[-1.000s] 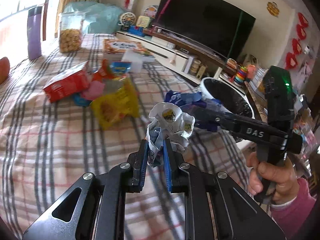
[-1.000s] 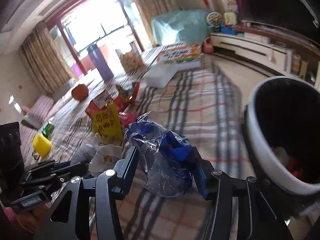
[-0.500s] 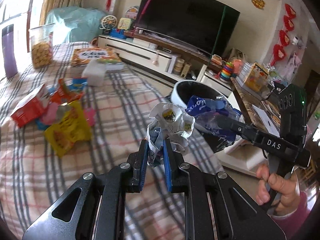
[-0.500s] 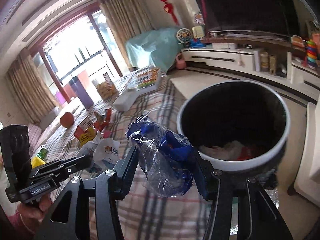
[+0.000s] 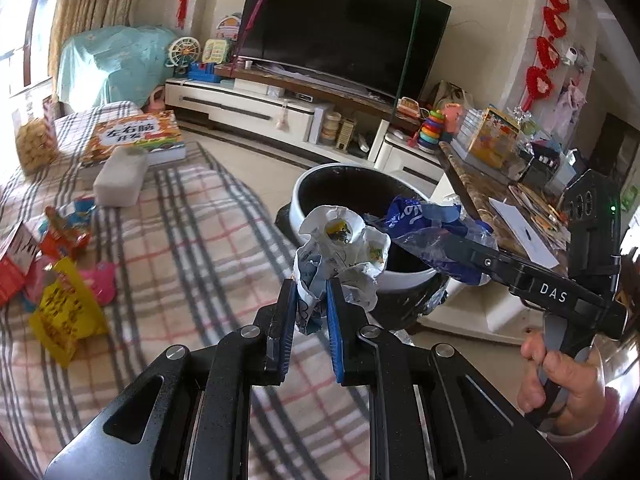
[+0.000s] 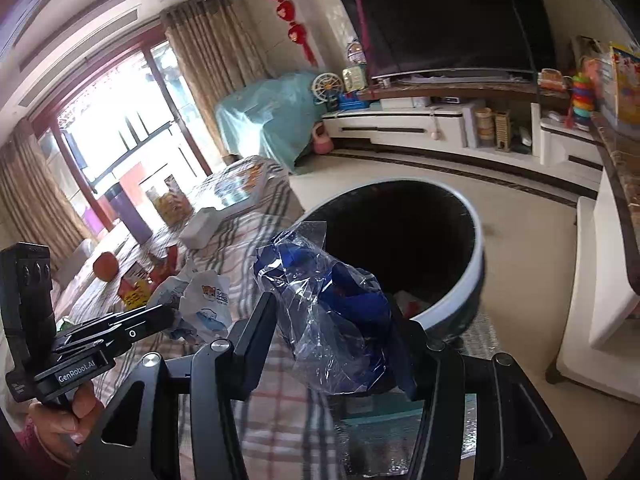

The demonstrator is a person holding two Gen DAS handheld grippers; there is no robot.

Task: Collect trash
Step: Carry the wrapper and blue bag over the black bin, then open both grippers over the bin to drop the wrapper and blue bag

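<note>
My left gripper (image 5: 311,300) is shut on a crumpled white paper wrapper (image 5: 344,244), held up near the rim of a round white trash bin (image 5: 296,204) with a black inside. My right gripper (image 6: 332,316) is shut on a crinkled blue and clear plastic bag (image 6: 332,308), close to the bin's near rim (image 6: 478,280). Some trash lies at the bin's bottom (image 6: 412,300). In the left wrist view the right gripper (image 5: 452,248) comes in from the right, held by a hand (image 5: 560,368), with the blue bag (image 5: 424,224) over the bin. The right wrist view shows the left gripper (image 6: 172,316) with the white wrapper (image 6: 204,300) at lower left.
A plaid-covered surface (image 5: 192,240) carries more litter: a yellow packet (image 5: 64,312), red boxes (image 5: 16,264), pink scraps (image 5: 98,280), a white block (image 5: 120,176), a book (image 5: 136,136) and a snack jar (image 5: 32,140). A TV (image 5: 344,28) on a white cabinet stands behind. A cluttered side table (image 5: 504,184) is right of the bin.
Both grippers have swung away from the litter pile toward the trash bin, still holding their pieces. The bin now sits right ahead of both, larger in view.
</note>
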